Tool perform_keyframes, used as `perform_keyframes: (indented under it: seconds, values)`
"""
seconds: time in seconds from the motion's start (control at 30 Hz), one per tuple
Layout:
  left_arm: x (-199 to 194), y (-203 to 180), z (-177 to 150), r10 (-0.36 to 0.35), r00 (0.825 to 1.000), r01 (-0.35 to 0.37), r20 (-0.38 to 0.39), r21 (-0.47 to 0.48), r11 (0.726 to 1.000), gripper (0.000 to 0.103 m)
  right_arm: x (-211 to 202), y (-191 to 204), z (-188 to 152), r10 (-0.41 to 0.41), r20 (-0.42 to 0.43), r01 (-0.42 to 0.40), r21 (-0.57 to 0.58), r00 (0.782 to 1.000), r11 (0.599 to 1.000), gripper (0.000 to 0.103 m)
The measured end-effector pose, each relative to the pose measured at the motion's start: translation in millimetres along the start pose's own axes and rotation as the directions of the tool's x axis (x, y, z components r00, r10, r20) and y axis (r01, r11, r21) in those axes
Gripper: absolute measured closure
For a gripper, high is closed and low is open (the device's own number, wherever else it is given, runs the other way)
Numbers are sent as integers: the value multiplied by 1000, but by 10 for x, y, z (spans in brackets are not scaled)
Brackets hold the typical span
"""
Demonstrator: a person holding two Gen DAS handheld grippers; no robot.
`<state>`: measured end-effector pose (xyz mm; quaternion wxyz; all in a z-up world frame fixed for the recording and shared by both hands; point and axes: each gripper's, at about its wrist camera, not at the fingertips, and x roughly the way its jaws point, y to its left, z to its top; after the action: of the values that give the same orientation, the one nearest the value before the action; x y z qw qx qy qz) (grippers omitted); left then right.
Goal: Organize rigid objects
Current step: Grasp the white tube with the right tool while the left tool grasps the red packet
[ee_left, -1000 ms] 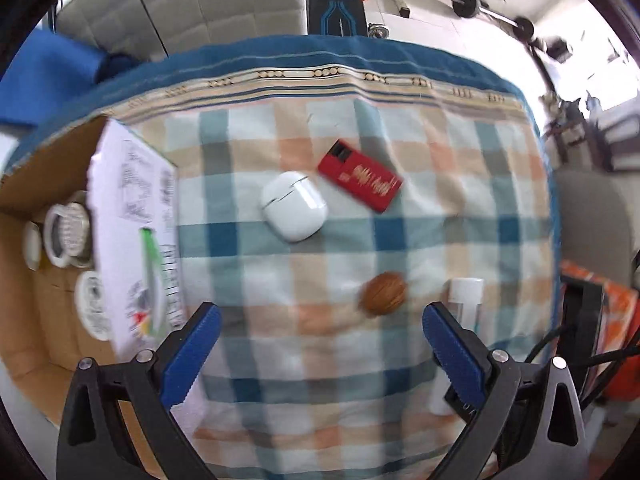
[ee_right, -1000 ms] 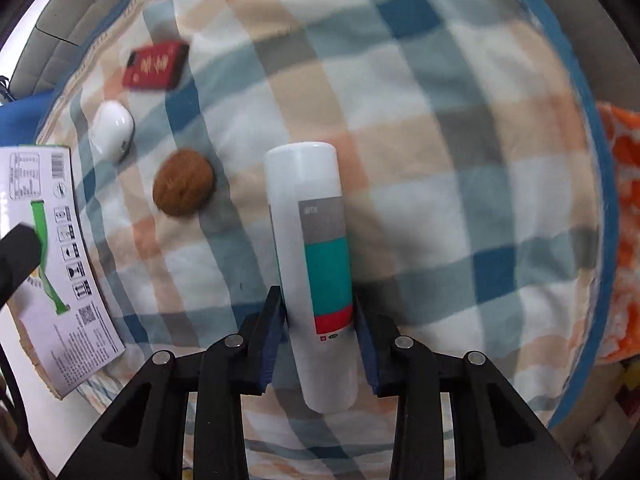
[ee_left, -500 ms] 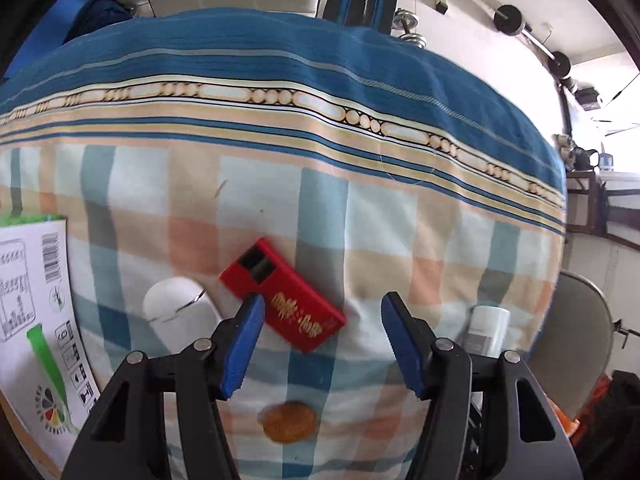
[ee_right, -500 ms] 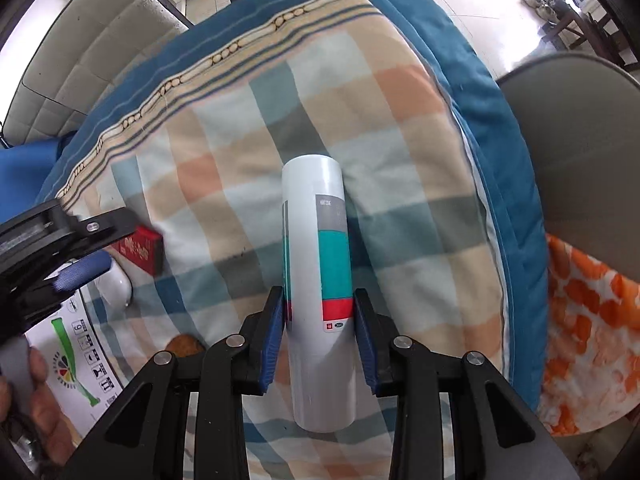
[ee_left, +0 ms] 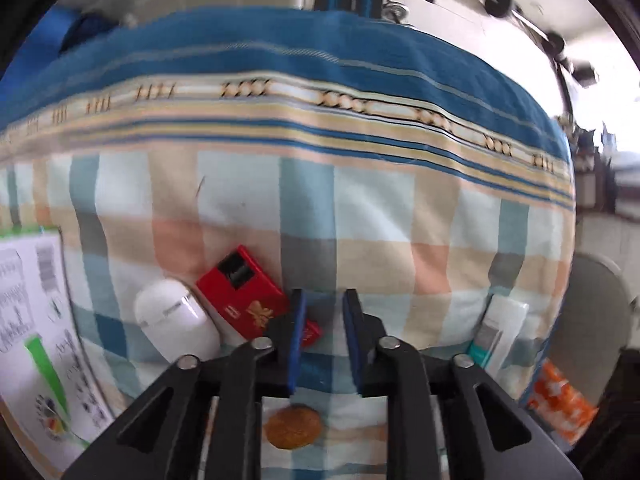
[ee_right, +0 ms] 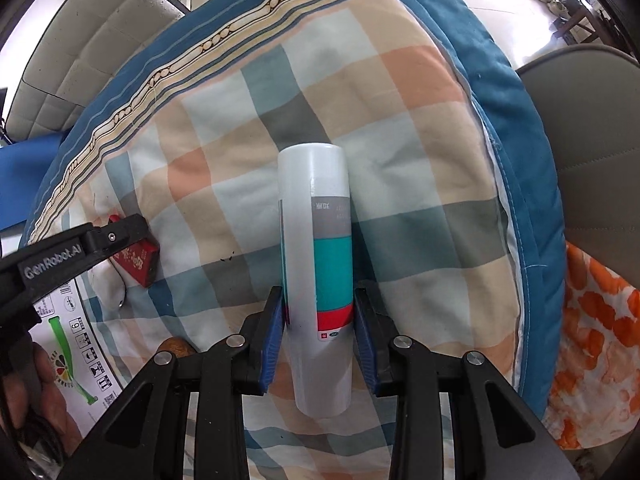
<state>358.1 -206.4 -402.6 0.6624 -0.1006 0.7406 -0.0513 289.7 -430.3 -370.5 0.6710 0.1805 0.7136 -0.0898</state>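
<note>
White cylindrical bottle with teal and red bands (ee_right: 316, 272): clamped in right tongs (ee_right: 318, 320).
Left tongs (ee_left: 323, 336): narrow gap, empty, beside red flat box (ee_left: 256, 296).
Left view only: round brown nut (ee_left: 293, 427).

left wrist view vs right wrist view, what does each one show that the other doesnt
Only the left wrist view shows the white earbud case whole, the brown round object whole, and the left gripper with its jaws narrowed and nothing between them.

Only the right wrist view shows the right gripper clamped on the white bottle, plus the person's hand.

Both show the bottle, the red box, the printed carton and the plaid cloth.
</note>
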Motion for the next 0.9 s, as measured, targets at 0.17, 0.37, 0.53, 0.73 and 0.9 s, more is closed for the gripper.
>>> perform_keyframes:
  seconds: [0.17,0.37,0.53,0.73,0.9]
  values:
    - [39,31,-48,13,1000,-13,-13,12,1000,81,4,-139,-11,13,-7,-13,18,1000,1000,67]
    - [-8,5,-286,65,998,-64,-16,64,996,77,-37,-244,-67,18,1,-18,20,1000,1000,67]
    - [-174,208,-450,35,999,-34,41,-26,999,46,-87,-271,-118,14,9,-14,14,1000,1000,67]
    - [33,239,-366,126,992,-127,24,43,991,45,-27,-278,-171,14,-1,-14,18,1000,1000,67]
    - [141,180,-407,171,984,-175,40,118,978,70,62,-197,-202,-5,-6,5,11,1000,1000,67]
